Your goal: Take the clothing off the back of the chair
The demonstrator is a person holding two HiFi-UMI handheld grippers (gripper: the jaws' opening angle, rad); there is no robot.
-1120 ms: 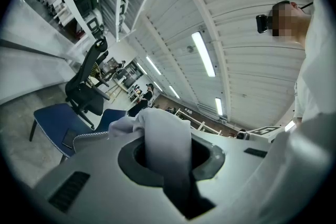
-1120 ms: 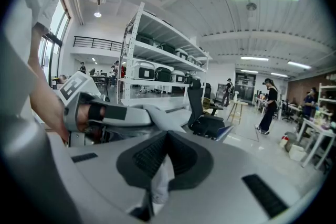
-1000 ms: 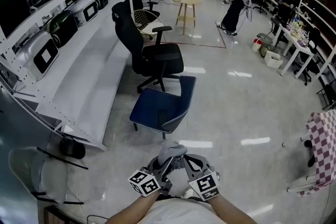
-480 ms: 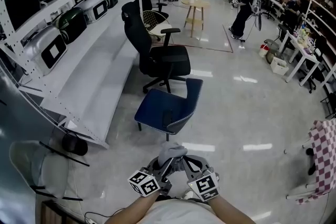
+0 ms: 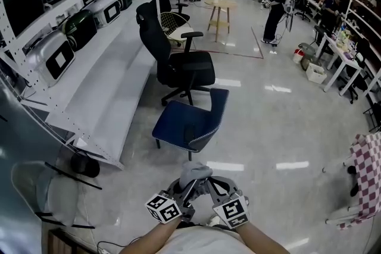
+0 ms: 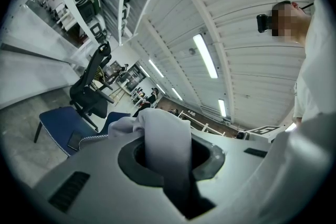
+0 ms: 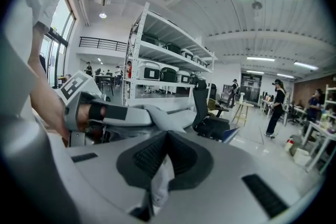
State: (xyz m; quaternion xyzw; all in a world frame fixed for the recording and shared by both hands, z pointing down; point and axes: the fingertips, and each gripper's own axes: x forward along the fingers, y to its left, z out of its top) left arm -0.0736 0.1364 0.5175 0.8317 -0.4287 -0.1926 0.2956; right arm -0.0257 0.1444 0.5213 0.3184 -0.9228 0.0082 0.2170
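Head view: both grippers sit at 6 o'clock, close to the person's body and side by side. The left gripper (image 5: pixel 188 188) and the right gripper (image 5: pixel 206 187) point their tips together into a pale grey cloth (image 5: pixel 193 172), which bunches up just above them, toward 12 o'clock. At the centre stands a blue chair (image 5: pixel 190 122), its back bare, well apart from the cloth. A small dark flat thing (image 5: pixel 190 134) lies on its seat. A black chair (image 5: pixel 178 65) stands beyond it toward 12 o'clock. From 9 to 11 o'clock runs a white rack (image 5: pixel 95 92). Its upper shelves carry closed grey cases (image 5: pixel 49 56) and green cases (image 5: pixel 78 27); what is inside them cannot be told. At 2 o'clock a white crate (image 5: pixel 309 70) stands on the floor, its contents too small to make out.

Left gripper view: the left gripper (image 6: pixel 170 162) is clamped on the cloth (image 6: pixel 157 131), which fills the gap between the jaws and spills over toward 10 o'clock. The blue chair (image 6: pixel 63 123) shows at 9 o'clock.

Right gripper view: the right gripper (image 7: pixel 164 160) is closed, pinching a thin fold of the cloth (image 7: pixel 160 186) at 6 o'clock. The left gripper (image 7: pixel 105 113) lies at 9 o'clock, and the cloth stretches from it to the centre.
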